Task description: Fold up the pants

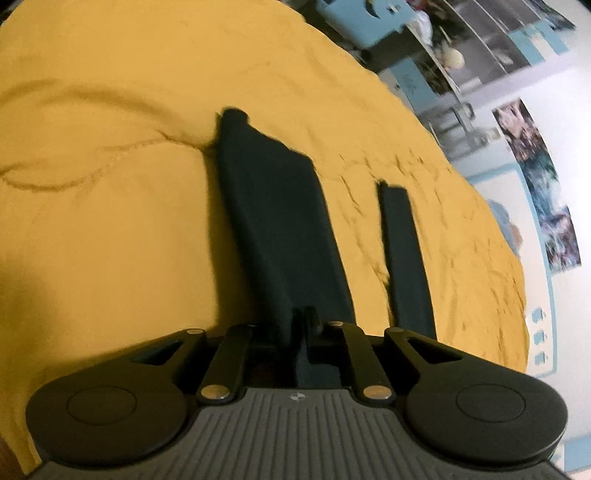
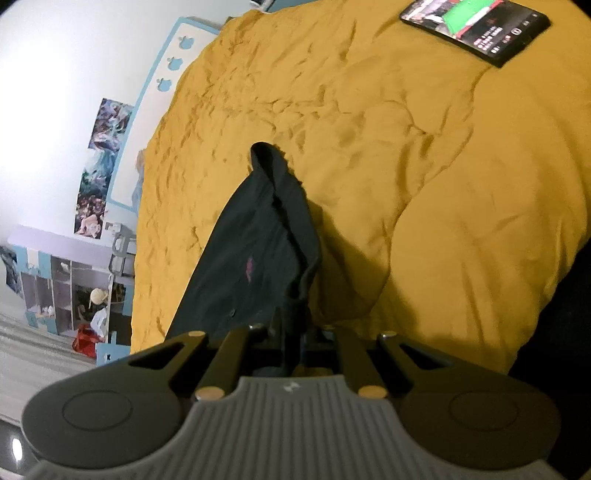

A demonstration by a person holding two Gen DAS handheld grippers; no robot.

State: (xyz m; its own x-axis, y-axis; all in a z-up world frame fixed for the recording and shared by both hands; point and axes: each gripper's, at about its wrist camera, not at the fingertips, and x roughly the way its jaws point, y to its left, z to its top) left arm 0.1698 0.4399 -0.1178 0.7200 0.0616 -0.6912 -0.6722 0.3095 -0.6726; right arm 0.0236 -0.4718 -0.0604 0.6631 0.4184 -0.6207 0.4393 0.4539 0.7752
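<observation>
Both tongs are clenched on the dark pants, which hang stretched above a rumpled yellow bedspread (image 1: pixel 110 184). From the left-hand tool, the left gripper (image 1: pixel 304 317) has its two black fingers pinched together with a fold of the pants (image 1: pixel 273 221) caught between them; the cloth runs away from the fingers as a long dark panel toward the far middle of the bed, where its far end meets the spread beside a deep crease. Just to the right of that panel, and apart from it, a narrower dark strip (image 1: pixel 402 251) runs along the spread; whether it belongs to the same garment I cannot tell. Beyond the bed's far right edge stand blue-and-white shelves (image 1: pixel 436 59), and posters (image 1: pixel 543 184) hang on the white wall. From the right-hand tool, the right gripper (image 2: pixel 295 328) is likewise closed tight on the pants (image 2: pixel 243 258), gripping what looks like the gathered waistband edge; the fabric slopes away and to the left, with a small reddish mark on it, and its far end rises in a rounded loop over the bedspread (image 2: pixel 424 147), throwing a shadow to the right. At the far right of the bed lies a phone (image 2: pixel 476 29) with its screen lit.
</observation>
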